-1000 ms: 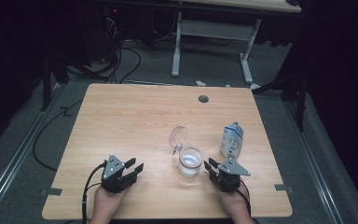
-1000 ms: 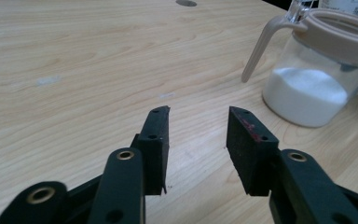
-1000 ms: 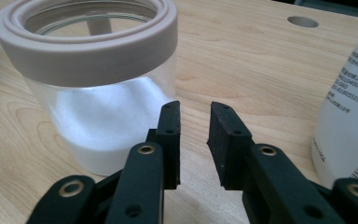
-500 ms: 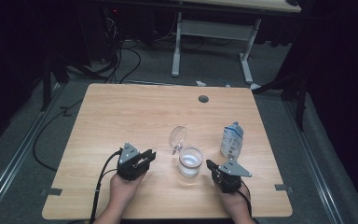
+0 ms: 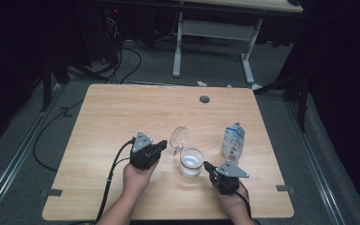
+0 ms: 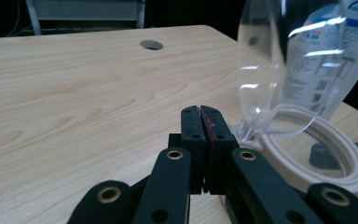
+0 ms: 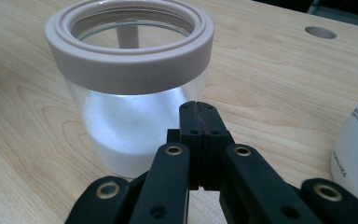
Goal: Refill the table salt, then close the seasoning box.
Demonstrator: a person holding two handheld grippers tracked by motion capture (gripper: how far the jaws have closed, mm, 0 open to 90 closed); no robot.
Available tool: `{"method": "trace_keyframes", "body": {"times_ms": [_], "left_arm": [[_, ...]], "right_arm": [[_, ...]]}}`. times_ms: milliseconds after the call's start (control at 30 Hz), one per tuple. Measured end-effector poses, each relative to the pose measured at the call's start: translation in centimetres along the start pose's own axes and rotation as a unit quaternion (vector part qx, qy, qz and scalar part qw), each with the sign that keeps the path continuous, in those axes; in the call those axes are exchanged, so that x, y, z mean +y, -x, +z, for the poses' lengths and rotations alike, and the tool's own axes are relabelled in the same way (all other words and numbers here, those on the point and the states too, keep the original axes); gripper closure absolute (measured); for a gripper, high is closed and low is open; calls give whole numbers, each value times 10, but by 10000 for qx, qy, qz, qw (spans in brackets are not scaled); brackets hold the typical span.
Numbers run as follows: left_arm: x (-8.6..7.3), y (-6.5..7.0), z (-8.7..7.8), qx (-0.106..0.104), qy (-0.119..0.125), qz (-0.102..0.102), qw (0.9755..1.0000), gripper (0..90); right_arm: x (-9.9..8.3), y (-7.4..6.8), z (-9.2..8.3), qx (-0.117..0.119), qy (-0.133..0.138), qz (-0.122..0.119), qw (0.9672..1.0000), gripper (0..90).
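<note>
Left tongs now pressed together with nothing between – apart a second ago, closing as the hand slid right, toward the jar. Now near the jar's open lid, which stands tipped up at the back. Right tongs pressed together too, empty, tips just beside the jar, same spot as before. Jar on the desk, white powder inside, bottle close by on the right. Looks ready for a push on the lid – maybe to flip it down.
</note>
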State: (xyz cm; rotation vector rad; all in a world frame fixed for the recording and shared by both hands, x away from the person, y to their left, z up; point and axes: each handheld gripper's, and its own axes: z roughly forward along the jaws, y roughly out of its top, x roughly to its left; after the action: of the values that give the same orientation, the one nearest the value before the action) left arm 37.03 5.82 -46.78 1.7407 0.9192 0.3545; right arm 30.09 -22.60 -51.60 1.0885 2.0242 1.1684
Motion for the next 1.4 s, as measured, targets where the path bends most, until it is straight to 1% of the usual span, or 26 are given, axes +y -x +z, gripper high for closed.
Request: {"method": "trace_keyframes", "body": {"times_ms": [200, 300, 400, 433, 567, 600, 700, 767, 867, 900, 933, 967, 1000, 1067, 1100, 1133, 1167, 1200, 1233, 1267, 1300, 1333, 1367, 1400], "left_arm": [[3, 7, 3, -120, 65, -2, 9999, 888], [4, 9, 4, -134, 69, 24, 9999, 892], [4, 15, 4, -203, 99, 46, 9997, 891], [4, 15, 4, -203, 99, 46, 9997, 891], [2, 24, 6, -315, 74, 150, 9994, 890], [1, 26, 6, -315, 54, 214, 9993, 888], [0, 27, 6, -296, 50, 234, 9993, 881], [-3, 25, 4, -236, 14, 264, 9994, 872], [-10, 17, -2, -114, -61, 288, 9995, 854], [-10, 17, -2, -114, -61, 288, 9995, 843], [-13, 13, -5, -40, -106, 312, 9995, 843], [-19, 7, -10, 32, -187, 289, 9994, 820], [-22, 3, -13, 69, -230, 269, 9994, 805], [-28, -5, -19, 141, -302, 304, 9990, 791], [-28, -5, -19, 141, -302, 304, 9990, 778], [-33, -12, -25, 266, -387, 383, 9982, 759], [-36, -17, -29, 341, -419, 412, 9977, 747], [-36, -17, -29, 341, -419, 412, 9977, 733], [-44, -27, -41, 510, -433, 433, 9968, 718], [-48, -32, -47, 583, -444, 416, 9964, 703], [-48, -32, -47, 583, -444, 416, 9964, 686], [-53, -37, -55, 731, -435, 422, 9955, 672], [-59, -43, -64, 865, -409, 377, 9947, 659], [-65, -48, -72, 939, -390, 314, 9943, 646]], "right_arm": [[0, -1, 0, -10, 0, -2, 10000, 900], [0, -1, 0, -20, 4, -18, 10000, 900], [0, -1, 0, -29, 2, -10, 10000, 900], [0, -1, 0, -29, 2, -10, 10000, 900], [0, -1, 0, -41, -10, -23, 10000, 900], [0, -1, 0, -37, -11, -17, 10000, 900], [0, -1, 0, -37, -9, -17, 10000, 900], [0, -1, 0, -39, -15, -28, 10000, 900], [0, -1, 0, -39, -26, -24, 10000, 900], [0, -1, 0, -39, -26, -24, 10000, 900], [0, -1, 0, -29, -19, -21, 10000, 900], [1, -1, 0, -27, -14, -5, 10000, 900], [1, -1, 0, -34, -12, -1, 10000, 900], [1, 0, 1, -66, -21, 14, 10000, 900], [1, 0, 1, -66, -21, 14, 10000, 900], [1, 1, 2, -80, -29, 45, 10000, 900], [2, 1, 2, -86, -21, 39, 10000, 900], [2, 1, 2, -86, -21, 39, 10000, 900], [3, 2, 2, -102, -3, 44, 9999, 900], [4, 3, 1, -113, 4, 46, 9999, 900], [4, 3, 1, -113, 4, 46, 9999, 900], [5, 3, 1, -115, 25, 83, 9999, 900], [7, 4, 0, -129, 52, 86, 9999, 900], [8, 5, 0, -169, 48, 49, 9998, 900]]}}
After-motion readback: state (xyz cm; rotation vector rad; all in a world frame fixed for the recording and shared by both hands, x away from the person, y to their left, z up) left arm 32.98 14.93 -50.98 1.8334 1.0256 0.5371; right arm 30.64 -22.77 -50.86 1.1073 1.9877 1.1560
